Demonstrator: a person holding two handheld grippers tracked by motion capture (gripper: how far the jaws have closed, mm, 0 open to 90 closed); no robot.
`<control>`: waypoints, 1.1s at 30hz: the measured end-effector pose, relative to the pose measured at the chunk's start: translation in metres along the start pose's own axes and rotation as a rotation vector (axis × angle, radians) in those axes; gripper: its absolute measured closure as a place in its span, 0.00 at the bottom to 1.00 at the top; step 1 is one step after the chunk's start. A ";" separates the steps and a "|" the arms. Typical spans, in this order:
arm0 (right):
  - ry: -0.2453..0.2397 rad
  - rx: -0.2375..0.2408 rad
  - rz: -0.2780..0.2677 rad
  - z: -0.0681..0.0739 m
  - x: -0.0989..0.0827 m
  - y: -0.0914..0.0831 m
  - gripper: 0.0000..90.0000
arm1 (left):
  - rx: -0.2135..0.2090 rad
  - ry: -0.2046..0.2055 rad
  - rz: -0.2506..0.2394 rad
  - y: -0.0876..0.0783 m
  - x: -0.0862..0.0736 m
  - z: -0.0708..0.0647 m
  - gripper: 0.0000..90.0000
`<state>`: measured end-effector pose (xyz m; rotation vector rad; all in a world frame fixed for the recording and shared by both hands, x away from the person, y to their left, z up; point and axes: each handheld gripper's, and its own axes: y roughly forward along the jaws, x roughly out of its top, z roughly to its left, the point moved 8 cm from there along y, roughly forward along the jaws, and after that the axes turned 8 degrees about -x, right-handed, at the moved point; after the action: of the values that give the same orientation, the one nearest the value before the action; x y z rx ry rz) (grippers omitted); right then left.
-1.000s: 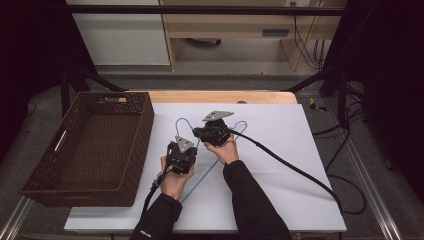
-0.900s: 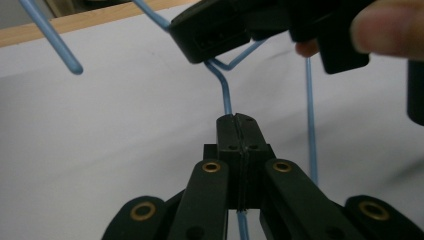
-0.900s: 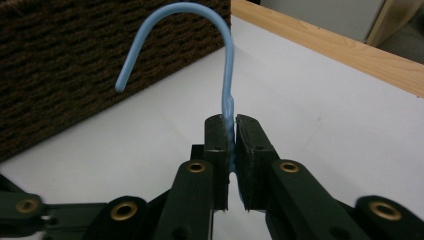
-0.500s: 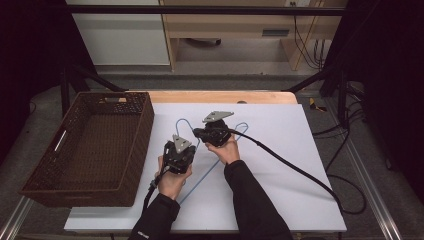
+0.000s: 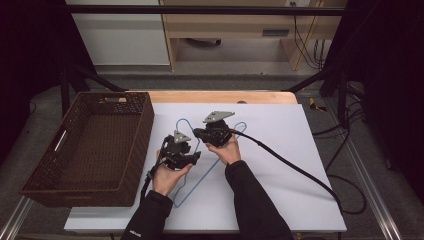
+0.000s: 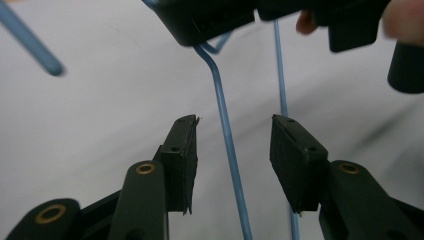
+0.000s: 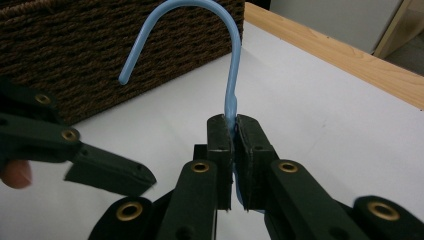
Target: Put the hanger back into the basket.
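Note:
A light blue wire hanger [image 5: 200, 182] lies on the white table [image 5: 280, 165], its hook [image 7: 235, 60] pointing toward the basket. My right gripper [image 7: 232, 120] is shut on the hanger's neck just below the hook; in the high view the right gripper [image 5: 198, 133] sits mid-table. My left gripper [image 6: 233, 122] has just been opening. Its pads stand apart, and one hanger wire [image 6: 227, 145] runs between them untouched. In the high view the left gripper [image 5: 194, 156] sits just in front of the right one. One left jaw also shows in the right gripper view.
A brown wicker basket [image 5: 142, 130] stands at the table's left, close to the hook. The right gripper's black cable [image 5: 295, 167] trails across the table to the right. A wooden strip [image 5: 225, 96] edges the far side.
Both hands stay in nearly the same place over the hanger. The left gripper's jaws look a little wider apart than before.

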<state>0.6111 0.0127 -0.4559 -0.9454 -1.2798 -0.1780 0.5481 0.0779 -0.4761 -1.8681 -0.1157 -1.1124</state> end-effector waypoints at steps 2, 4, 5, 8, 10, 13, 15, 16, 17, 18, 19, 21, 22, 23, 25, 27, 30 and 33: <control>0.000 0.000 0.000 0.000 0.000 0.000 0.95 | 0.006 0.003 0.009 0.002 -0.001 0.001 0.62; -0.001 0.000 -0.001 0.000 0.000 -0.001 0.95 | -0.003 0.005 0.057 0.009 -0.004 0.001 0.65; -0.003 0.001 -0.001 0.000 0.000 -0.001 0.95 | -0.002 0.005 0.065 0.011 -0.004 0.001 0.67; -0.002 -0.002 0.000 0.000 0.001 -0.002 0.95 | -0.013 -0.005 0.078 0.013 -0.005 0.000 0.74; -0.007 0.001 0.000 0.000 0.001 -0.002 0.95 | -0.014 -0.010 0.082 0.013 -0.006 0.000 0.80; -0.007 0.002 0.000 0.000 0.001 -0.003 0.95 | -0.007 -0.015 0.079 0.013 -0.006 0.001 0.88; -0.005 0.002 0.000 0.000 0.001 -0.003 0.95 | 0.004 -0.022 0.078 0.013 -0.006 0.002 0.92; -0.009 0.002 0.000 0.000 0.001 -0.003 0.95 | 0.001 -0.025 0.082 0.013 -0.006 0.002 0.92; -0.008 0.001 0.000 0.001 0.001 -0.004 0.95 | 0.007 -0.037 0.080 0.012 -0.006 0.002 0.93; -0.005 -0.001 -0.002 0.001 0.001 -0.004 0.95 | 0.011 -0.038 0.078 0.012 -0.005 0.002 0.93; -0.005 -0.001 -0.002 0.001 0.001 -0.004 0.95 | 0.011 -0.038 0.078 0.012 -0.005 0.002 0.93; 0.006 -0.003 -0.007 0.000 0.002 -0.006 0.95 | 0.024 -0.053 0.066 0.011 -0.005 0.003 0.95; 0.006 -0.003 -0.007 0.000 0.002 -0.006 0.95 | 0.026 -0.059 0.061 0.011 -0.004 0.003 0.95; 0.013 -0.002 -0.017 -0.001 0.003 -0.009 0.95 | 0.032 -0.067 0.058 0.009 -0.004 0.003 0.96; 0.022 0.002 -0.027 -0.001 0.004 -0.012 0.95 | 0.025 -0.069 0.055 0.008 -0.003 0.002 0.97; 0.027 0.001 -0.025 -0.001 0.003 -0.014 0.95 | 0.023 -0.071 0.047 0.007 -0.002 0.000 0.97; 0.014 -0.016 -0.042 0.000 0.005 -0.025 0.89 | 0.022 -0.069 0.021 0.003 0.002 -0.004 0.97; 0.015 -0.026 -0.067 -0.002 0.008 -0.044 0.84 | 0.027 -0.057 0.009 -0.003 0.006 -0.005 0.97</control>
<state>0.5891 -0.0131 -0.4273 -0.9229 -1.2984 -0.2541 0.5469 0.0742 -0.4692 -1.8748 -0.1544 -1.0468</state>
